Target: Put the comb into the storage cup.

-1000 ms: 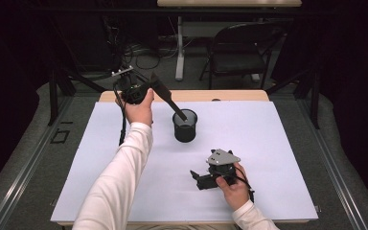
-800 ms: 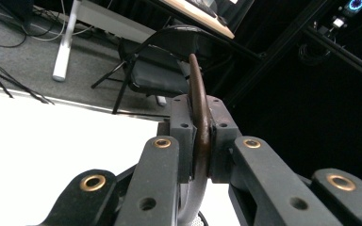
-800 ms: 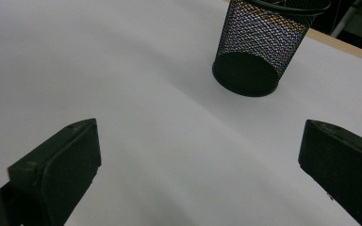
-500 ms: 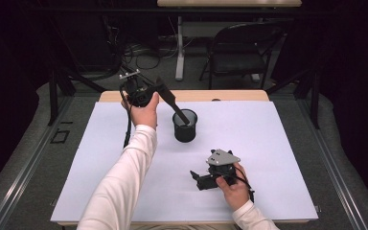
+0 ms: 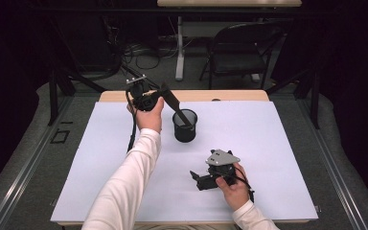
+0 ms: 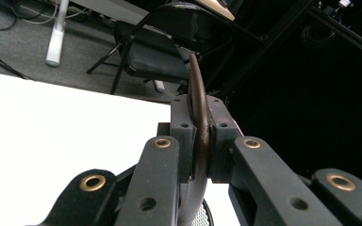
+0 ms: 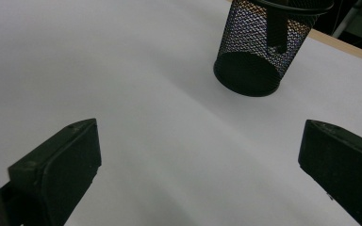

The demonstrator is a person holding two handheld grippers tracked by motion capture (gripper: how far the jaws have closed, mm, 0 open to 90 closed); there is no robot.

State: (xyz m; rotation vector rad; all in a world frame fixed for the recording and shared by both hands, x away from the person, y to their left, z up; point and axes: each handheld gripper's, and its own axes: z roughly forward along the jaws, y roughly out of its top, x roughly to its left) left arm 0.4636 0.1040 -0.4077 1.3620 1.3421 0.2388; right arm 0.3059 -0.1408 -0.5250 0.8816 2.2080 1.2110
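My left hand-held gripper (image 5: 165, 96) is clenched on a dark flat tool (image 5: 176, 106), whose lower end sits inside the black mesh cup (image 5: 185, 126). The cup stands upright on the white sheet (image 5: 268, 143) covering the desk (image 5: 230, 95), toward the far edge. My right hand-held gripper (image 5: 196, 178) rests on the sheet nearer me, jaws spread wide and empty. Beyond the desk, a folding chair (image 5: 239, 48) stands on grey carpet (image 5: 105, 81) in a dark room.

White sheet (image 5: 268, 143) covers most of table, wooden edge (image 5: 230, 96) showing along far side. Black folding chair (image 5: 242, 50) upper right of centre. Pale table leg (image 5: 179, 48) upper centre; cables (image 5: 143, 52) on grey floor beside it.
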